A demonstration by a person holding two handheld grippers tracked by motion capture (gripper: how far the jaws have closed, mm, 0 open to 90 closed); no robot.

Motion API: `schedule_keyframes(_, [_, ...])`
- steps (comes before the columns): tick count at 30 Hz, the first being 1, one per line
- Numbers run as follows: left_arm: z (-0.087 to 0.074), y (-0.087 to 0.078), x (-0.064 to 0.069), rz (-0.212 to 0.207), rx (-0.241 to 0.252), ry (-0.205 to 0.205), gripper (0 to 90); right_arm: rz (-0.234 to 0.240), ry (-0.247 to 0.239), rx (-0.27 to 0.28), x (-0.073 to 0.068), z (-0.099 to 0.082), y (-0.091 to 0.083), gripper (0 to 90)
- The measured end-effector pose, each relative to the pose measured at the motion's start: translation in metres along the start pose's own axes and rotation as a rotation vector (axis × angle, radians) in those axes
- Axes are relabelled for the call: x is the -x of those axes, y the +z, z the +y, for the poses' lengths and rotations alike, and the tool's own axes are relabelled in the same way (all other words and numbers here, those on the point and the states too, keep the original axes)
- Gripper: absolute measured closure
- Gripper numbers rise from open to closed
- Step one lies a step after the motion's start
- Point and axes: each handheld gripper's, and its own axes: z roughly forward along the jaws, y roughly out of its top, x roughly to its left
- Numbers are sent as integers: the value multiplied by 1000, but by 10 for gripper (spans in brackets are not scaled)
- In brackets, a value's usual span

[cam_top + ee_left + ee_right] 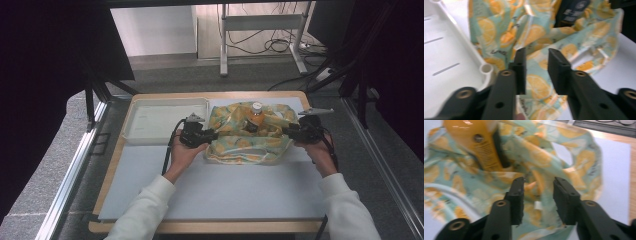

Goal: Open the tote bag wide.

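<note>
Two tools flank a lemon-print cloth bag with a bottle inside, at the frame's centre.

At left centre sits a white tray on the tabletop. Just right of it the left tool hovers at the bag's left edge, jaws apart, pinching nothing. The bag lies rumpled between both tools; it looks soft, light and floppy, best taken by its rim or handles, though the orange bottle likely adds weight and may tip. At right, the right tool is likewise parted, empty, beside the bag's right edge.
</note>
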Motion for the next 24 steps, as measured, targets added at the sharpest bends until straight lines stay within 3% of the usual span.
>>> schedule_keyframes(5, [1, 0, 7, -29, 3, 15, 856, 36, -19, -12, -12, -6, 1, 776])
schedule_keyframes(9, [0, 7, 12, -45, -13, 22, 894, 63, -25, -33, -19, -13, 7, 846])
schedule_keyframes(15, [2, 19, 19, -58, -42, 34, 897, 95, -18, -66, -27, -25, 22, 865])
schedule_keyframes(24, [11, 38, 30, -59, -81, 50, 895, 106, -29, -101, -30, -30, 41, 864])
